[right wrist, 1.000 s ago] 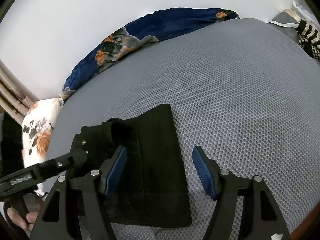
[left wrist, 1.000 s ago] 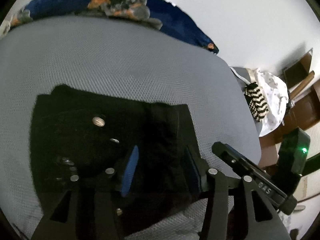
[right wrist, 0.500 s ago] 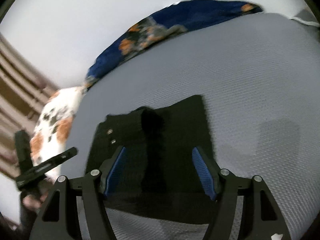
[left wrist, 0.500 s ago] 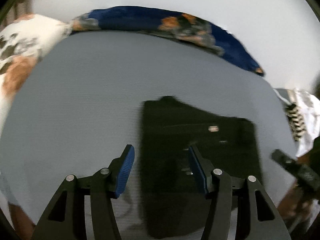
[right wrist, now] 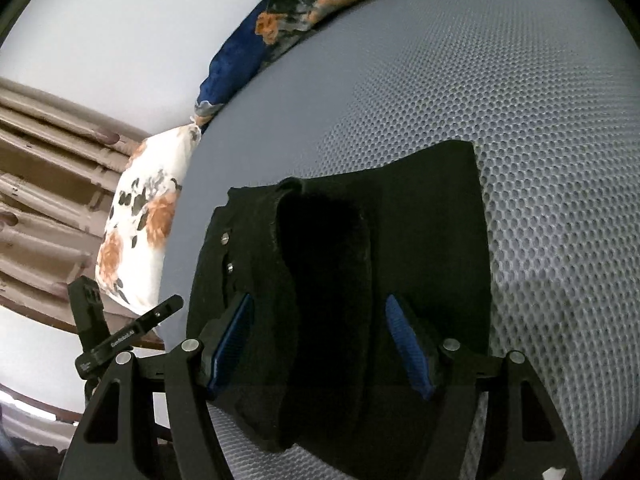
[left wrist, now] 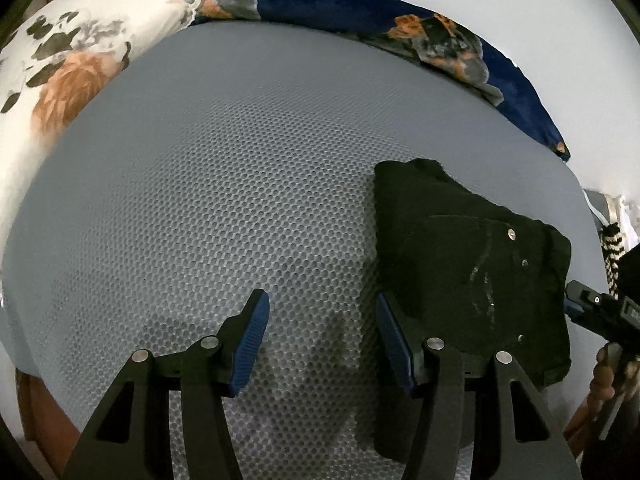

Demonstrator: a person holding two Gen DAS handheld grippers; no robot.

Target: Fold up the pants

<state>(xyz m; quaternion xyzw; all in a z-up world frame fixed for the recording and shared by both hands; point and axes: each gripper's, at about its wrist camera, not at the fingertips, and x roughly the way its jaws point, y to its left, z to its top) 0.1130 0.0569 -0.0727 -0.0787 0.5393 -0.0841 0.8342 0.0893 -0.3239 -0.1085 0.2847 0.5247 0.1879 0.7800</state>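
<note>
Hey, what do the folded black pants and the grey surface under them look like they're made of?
Folded black pants: likely heavy matte cotton or denim, judging by the metal button and rivets. Grey surface: honeycomb mesh fabric, apparently a soft mattress cover, with a slight sheen.

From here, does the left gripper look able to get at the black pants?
Probably yes: the left gripper is open over bare mattress, the folded pants lie just beside its right finger, nothing between.

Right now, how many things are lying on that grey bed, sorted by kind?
Pants: 1, black, folded.
Pillow: 1, white with orange flowers.
Blanket: 1, navy floral, along the far edge.
Total: 3, on the bed.
Both claws, left and right, are open and hold nothing.
</note>
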